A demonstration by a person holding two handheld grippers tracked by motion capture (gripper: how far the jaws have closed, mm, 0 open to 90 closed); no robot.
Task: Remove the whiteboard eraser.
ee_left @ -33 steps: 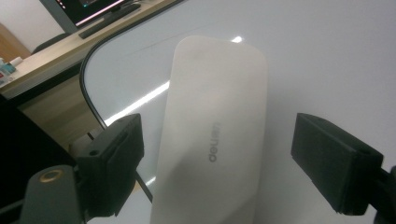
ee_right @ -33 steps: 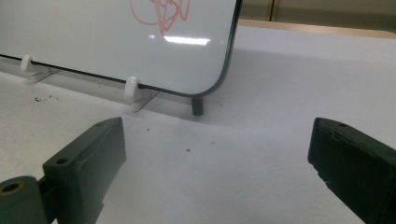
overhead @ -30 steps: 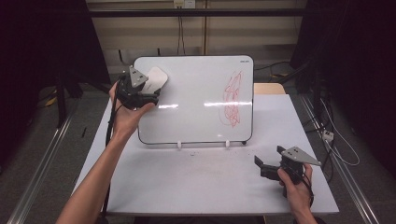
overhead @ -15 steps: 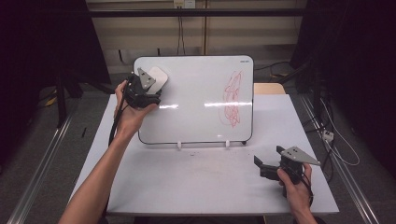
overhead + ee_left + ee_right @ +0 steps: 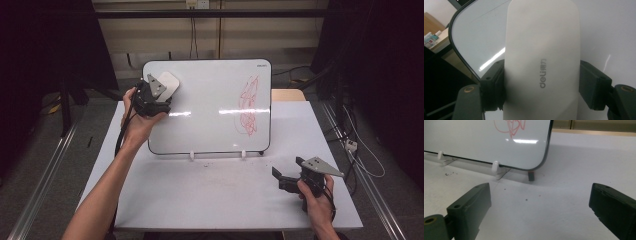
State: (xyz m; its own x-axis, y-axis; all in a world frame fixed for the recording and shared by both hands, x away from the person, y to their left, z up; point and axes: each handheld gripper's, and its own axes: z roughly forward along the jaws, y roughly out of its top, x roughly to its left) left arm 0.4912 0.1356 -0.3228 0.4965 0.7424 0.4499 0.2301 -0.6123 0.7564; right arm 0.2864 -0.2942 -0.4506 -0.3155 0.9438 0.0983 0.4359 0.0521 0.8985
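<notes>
high: above, faces forward-down | tool views: close, low | shared: whiteboard (image 5: 210,107)

White table (image 5: 210,200) under dim light, beige back wall (image 5: 220,35) with cables, grey floor (image 5: 40,150), dark curtains either side

This looks like a lab or test room rigged for recording, not a home. A plain white rectangular table (image 5: 220,195) stands at the centre, with a glossy white whiteboard with rounded corners (image 5: 210,110) propped on it on small white clips. Behind the table runs a bare beige wall with a wall socket (image 5: 196,4) and dangling black cables (image 5: 192,40). Dark black curtains (image 5: 45,60) hang to either side of the table, and 2 metal floor rails (image 5: 45,185) flank it on grey flooring.
</notes>
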